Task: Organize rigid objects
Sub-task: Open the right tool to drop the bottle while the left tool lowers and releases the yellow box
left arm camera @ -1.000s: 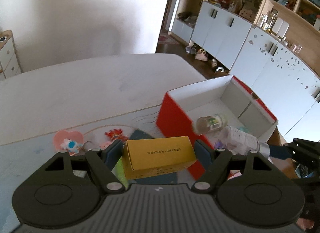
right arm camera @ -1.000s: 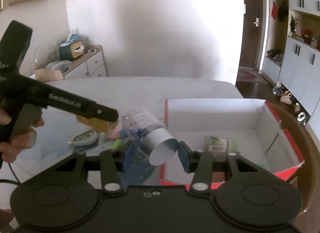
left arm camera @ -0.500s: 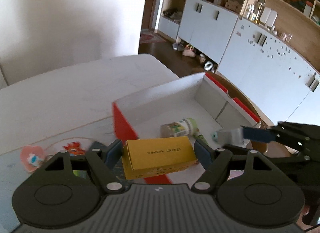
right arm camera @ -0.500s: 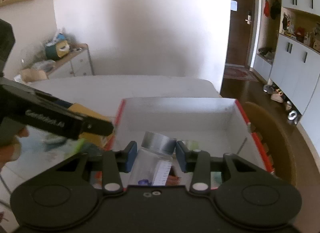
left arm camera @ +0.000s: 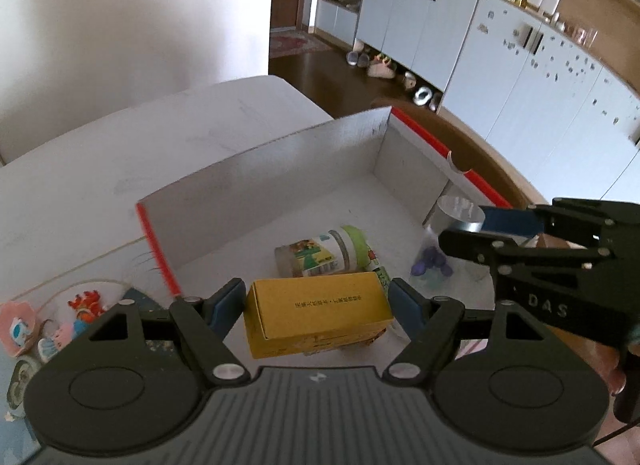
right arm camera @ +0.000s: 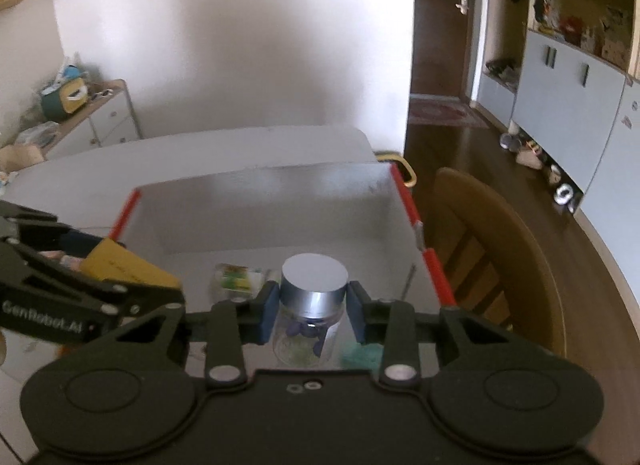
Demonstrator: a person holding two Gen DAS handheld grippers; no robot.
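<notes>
Left tongs [left arm camera: 318, 301] are clamped on a little yellow carton [left arm camera: 316, 315], pads pressed on both short ends, and it's hanging just over the near edge of the box [left arm camera: 280, 181], not resting on anything as far as I can tell. Right tongs [right arm camera: 311, 315] have a clear jar [right arm camera: 308, 329] with a silver lid [right arm camera: 314, 279] sitting upright between the pads; those jaws have just been closing in, with the left pad against the lid and the right one looking right up against it too, though it's a bit blurry there. You can see some purple bits inside the jar. In the left camera the same jar shows up at the right side of the box, with the right tongs reaching in from the edge of the picture and a bit of a hand [left arm camera: 614, 369] behind them. Past the carton, lying on its side on the box floor, is another jar with a green cap [left arm camera: 322, 251] and a picture label. The box itself is white inside with red outer edges and sits on a pale surface [left arm camera: 100, 169]. Off to the left of the box on the surface there's a small pile of cartoon stickers [left arm camera: 48, 325], pink and red ones. Further back a wooden chair [right arm camera: 496, 249] stands beside the box, then dark wood floor with shoes [left arm camera: 384, 67] lined up along white cabinets [left arm camera: 500, 61], and a white dresser [right arm camera: 96, 121] against the far wall.
</notes>
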